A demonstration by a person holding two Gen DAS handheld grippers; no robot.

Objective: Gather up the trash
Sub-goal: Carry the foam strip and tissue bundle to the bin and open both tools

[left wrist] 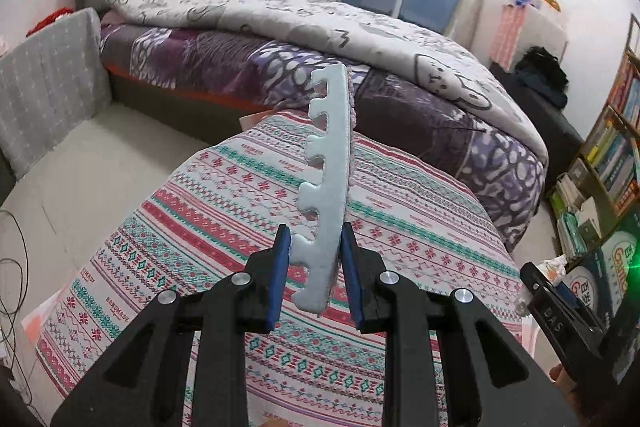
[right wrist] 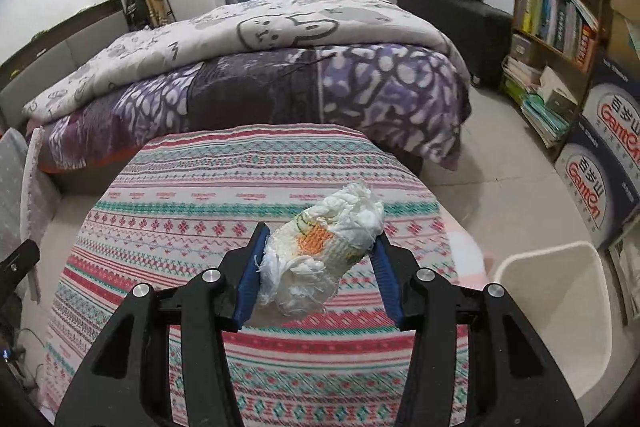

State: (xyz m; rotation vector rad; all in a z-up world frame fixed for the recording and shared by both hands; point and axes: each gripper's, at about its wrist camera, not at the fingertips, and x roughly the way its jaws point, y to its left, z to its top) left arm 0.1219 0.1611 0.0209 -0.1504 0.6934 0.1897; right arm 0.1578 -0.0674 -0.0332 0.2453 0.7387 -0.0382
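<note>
Wad [right wrist: 320,247] sits clamped in right gripper [right wrist: 318,281], long axis running across the pads, above striped cloth [right wrist: 240,187]; bin [right wrist: 556,307] lies low to that gripper's right, nearer it than the left; wad white, crumpled, orange patch; foam strip [left wrist: 326,183] held upright in left gripper [left wrist: 314,277], grey, notched edge.

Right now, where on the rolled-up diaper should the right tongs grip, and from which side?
Across its middle, from the near end. The rolled-up diaper lies lengthwise between the right tongs, its orange-printed band looks firm and the ends are loose and frayed. The blue pads already flank that band.
</note>
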